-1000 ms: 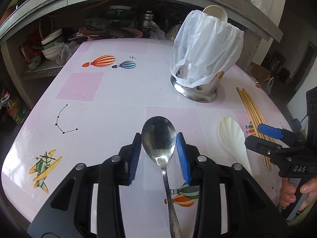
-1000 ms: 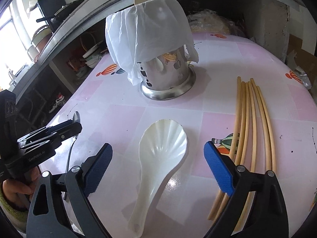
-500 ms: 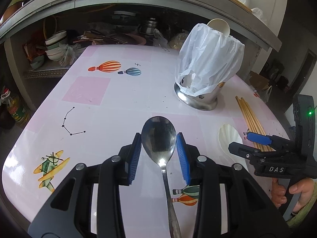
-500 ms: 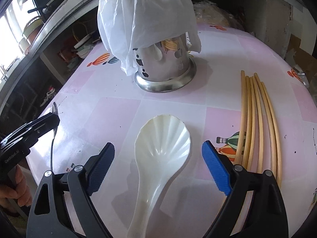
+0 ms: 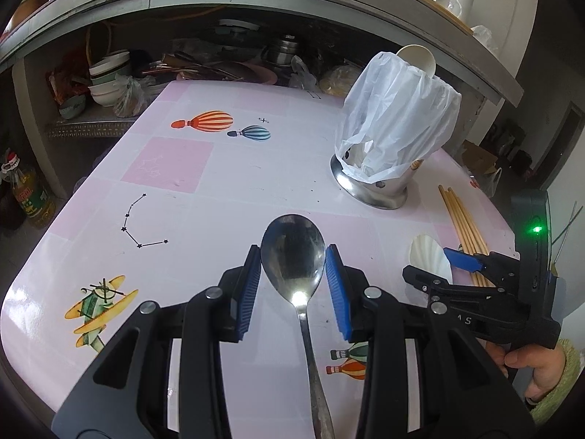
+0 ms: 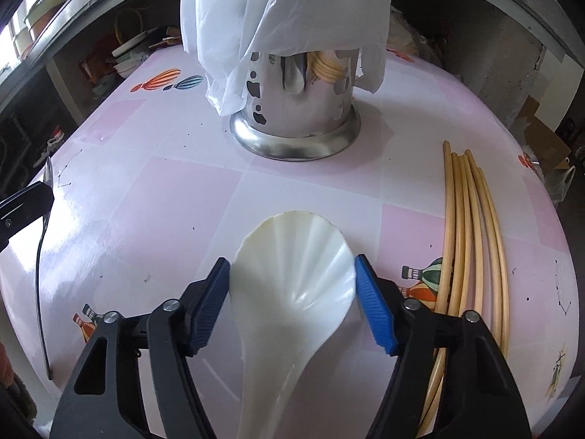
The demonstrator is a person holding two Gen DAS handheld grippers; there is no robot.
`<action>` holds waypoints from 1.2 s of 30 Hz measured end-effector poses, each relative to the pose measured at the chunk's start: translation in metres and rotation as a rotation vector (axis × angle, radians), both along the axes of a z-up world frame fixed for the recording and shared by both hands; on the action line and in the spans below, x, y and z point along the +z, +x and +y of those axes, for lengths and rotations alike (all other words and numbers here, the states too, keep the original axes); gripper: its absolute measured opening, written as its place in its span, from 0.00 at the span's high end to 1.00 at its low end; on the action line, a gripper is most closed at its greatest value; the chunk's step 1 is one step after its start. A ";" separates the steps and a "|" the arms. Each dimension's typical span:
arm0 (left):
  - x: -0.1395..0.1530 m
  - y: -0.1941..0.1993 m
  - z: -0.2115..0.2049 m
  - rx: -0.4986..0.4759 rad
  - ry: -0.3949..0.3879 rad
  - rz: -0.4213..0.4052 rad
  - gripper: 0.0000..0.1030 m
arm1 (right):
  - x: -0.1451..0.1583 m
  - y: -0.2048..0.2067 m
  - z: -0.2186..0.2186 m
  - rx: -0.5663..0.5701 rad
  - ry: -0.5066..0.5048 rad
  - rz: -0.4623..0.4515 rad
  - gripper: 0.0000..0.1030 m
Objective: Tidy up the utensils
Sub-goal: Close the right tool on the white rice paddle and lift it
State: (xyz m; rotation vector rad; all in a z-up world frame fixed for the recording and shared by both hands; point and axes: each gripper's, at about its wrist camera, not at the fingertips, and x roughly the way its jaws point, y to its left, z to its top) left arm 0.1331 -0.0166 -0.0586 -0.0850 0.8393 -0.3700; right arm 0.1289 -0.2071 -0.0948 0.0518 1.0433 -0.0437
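Note:
My left gripper (image 5: 292, 252) is shut on the bowl of a metal spoon (image 5: 294, 270), whose handle runs back between the fingers; it hovers over the pink table. The right gripper (image 6: 292, 261) points steeply down at a white scalloped plastic spoon (image 6: 292, 285) lying on the table. Its jaws are closing, and the blue pads meet both edges of the spoon's bowl. In the left wrist view that gripper (image 5: 435, 269) sits low at the right over the white spoon (image 5: 426, 256). A steel utensil holder (image 6: 296, 117) draped with a white plastic bag (image 6: 285, 7) stands behind.
Several long bamboo chopsticks (image 6: 471, 237) lie side by side just right of the white spoon. The holder (image 5: 373, 186) stands at the table's far right. A shelf with bowls (image 5: 106, 84) and pots runs behind the table; a hand in a green sleeve (image 5: 541, 369) grips the right tool.
The right gripper came forward and down over the white spoon, and its jaws narrowed from wide apart to the bowl's edges. The left gripper kept its hold on the metal spoon.

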 end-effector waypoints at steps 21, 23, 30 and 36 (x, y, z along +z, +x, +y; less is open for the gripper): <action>0.035 -0.021 -0.004 -0.055 -0.029 -0.133 0.67 | 0.076 -0.044 -0.032 0.043 0.148 -0.298 0.37; 0.041 -0.025 -0.006 -0.068 -0.029 -0.157 0.67 | 0.080 -0.047 -0.034 0.047 0.156 -0.310 0.37; 0.053 -0.030 -0.011 -0.089 -0.040 -0.192 0.99 | 0.084 -0.051 -0.041 0.049 0.165 -0.332 0.37; 0.047 -0.022 -0.008 -0.090 -0.059 -0.121 0.99 | 0.081 -0.048 -0.043 0.041 0.182 -0.304 0.37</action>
